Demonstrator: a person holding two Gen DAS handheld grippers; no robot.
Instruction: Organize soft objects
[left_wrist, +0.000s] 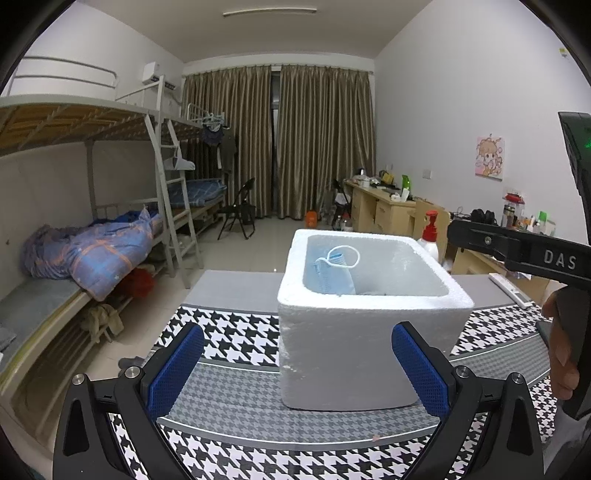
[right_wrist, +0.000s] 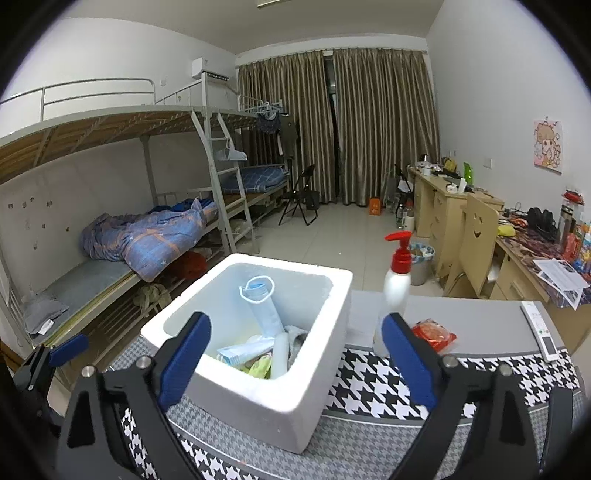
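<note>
A white foam box (left_wrist: 369, 354) stands on the houndstooth cloth. In it lie a blue face mask (right_wrist: 260, 295), a pale tube (right_wrist: 243, 350), a white roll (right_wrist: 280, 354) and a grey cloth (right_wrist: 297, 336). My left gripper (left_wrist: 298, 332) is open just in front of the box, its blue pads on either side of the near wall and apart from it. My right gripper (right_wrist: 295, 319) is open above the box's near right corner (right_wrist: 266, 398), with nothing between its pads. The mask (left_wrist: 332, 273) leans on the box's inner left wall.
A white pump bottle with a red top (right_wrist: 397, 280) and a red packet (right_wrist: 434, 334) stand right of the box. A remote (right_wrist: 539, 328) lies at the table's far right. A hand (left_wrist: 561, 354) holds the right tool. Bunk beds line the left, desks the right.
</note>
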